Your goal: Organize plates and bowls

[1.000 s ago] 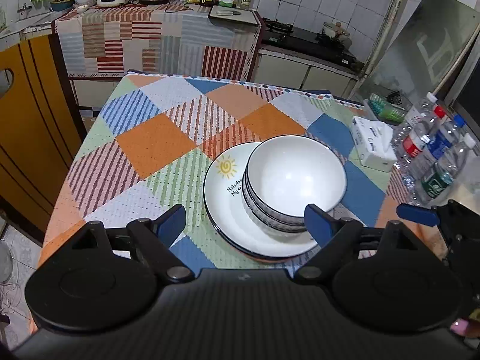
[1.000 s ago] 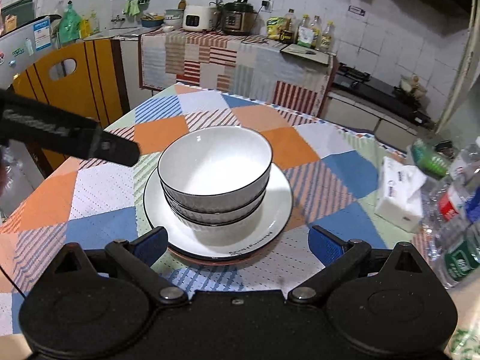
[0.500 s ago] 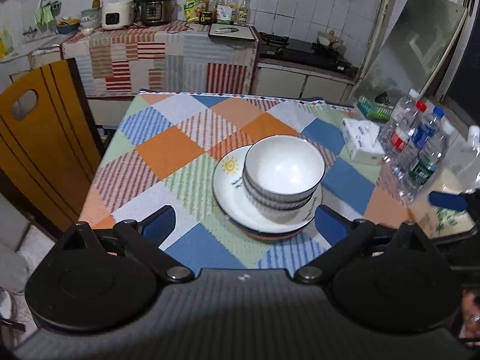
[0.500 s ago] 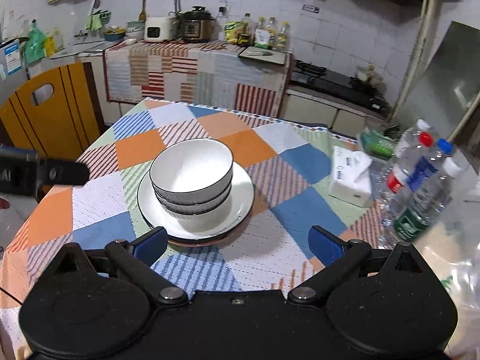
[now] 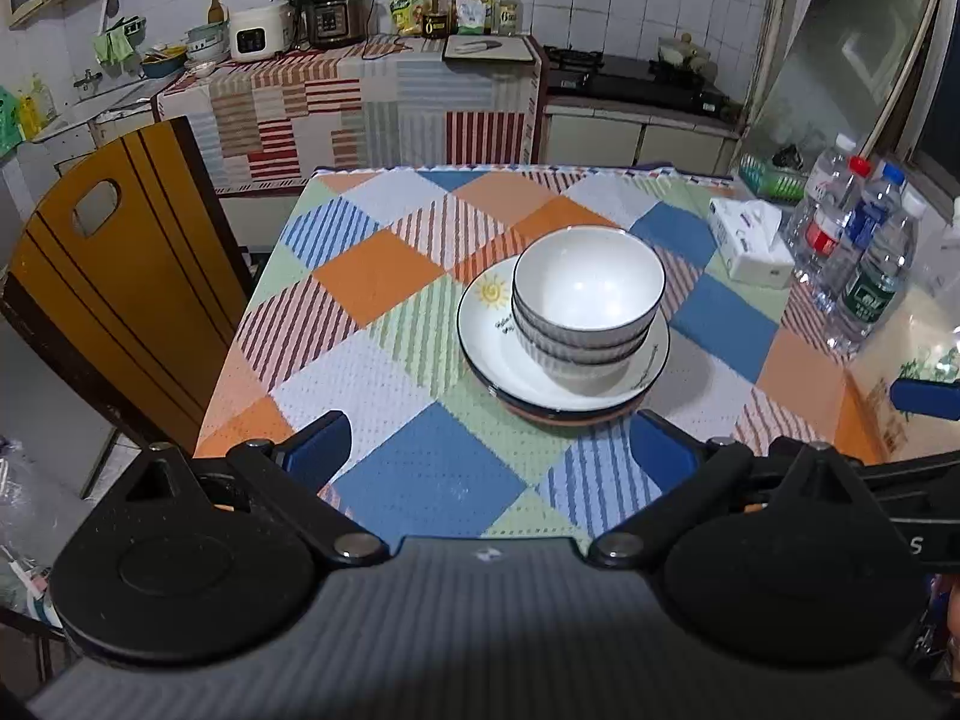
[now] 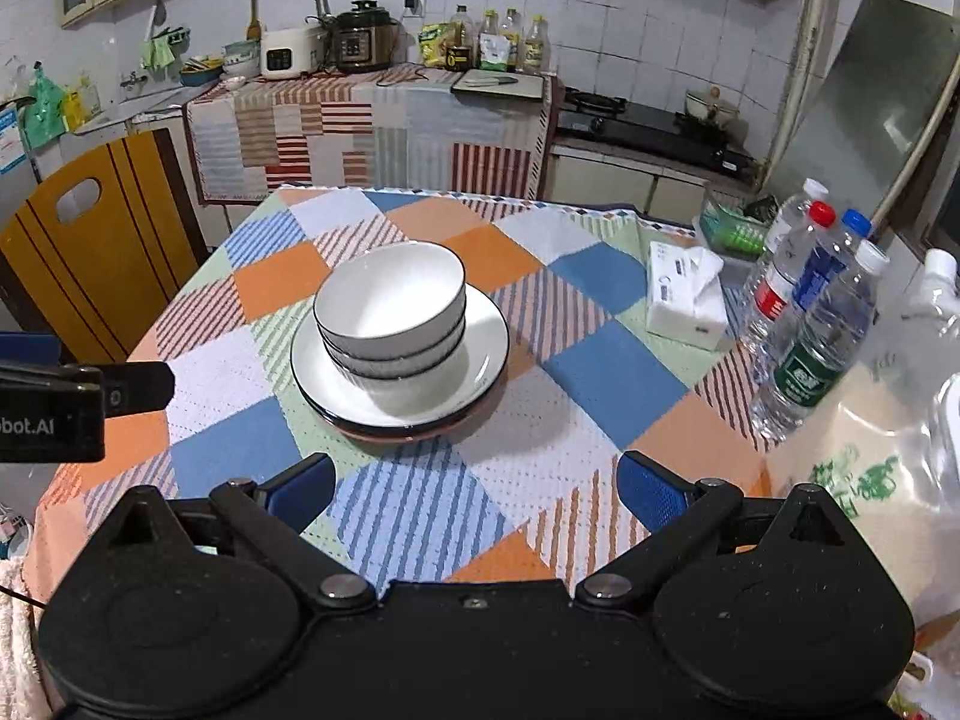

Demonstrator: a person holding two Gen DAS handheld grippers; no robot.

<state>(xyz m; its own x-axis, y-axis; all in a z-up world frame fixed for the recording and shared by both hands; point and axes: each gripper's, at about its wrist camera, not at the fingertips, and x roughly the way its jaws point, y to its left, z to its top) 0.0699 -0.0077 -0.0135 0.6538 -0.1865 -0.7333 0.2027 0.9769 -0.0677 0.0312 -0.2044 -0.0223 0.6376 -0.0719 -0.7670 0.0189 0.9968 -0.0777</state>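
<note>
Stacked white bowls with dark rims [image 5: 588, 300] [image 6: 390, 312] sit nested on a stack of plates [image 5: 492, 336] [image 6: 486, 348] in the middle of the checked tablecloth. The top plate has a sun drawing. My left gripper [image 5: 489, 450] is open and empty, held back over the table's near edge. My right gripper [image 6: 477, 495] is open and empty, also back from the stack. Neither touches the dishes.
A tissue box [image 5: 750, 240] [image 6: 687, 297] and several water bottles [image 5: 858, 258] [image 6: 810, 312] stand at the table's right side. A yellow wooden chair [image 5: 120, 276] stands at the left. A kitchen counter with appliances [image 5: 324, 12] runs behind the table.
Both grippers have pulled back and up away from the stack of bowls and plates, which now looks smaller and farther. The dishes have not moved.
</note>
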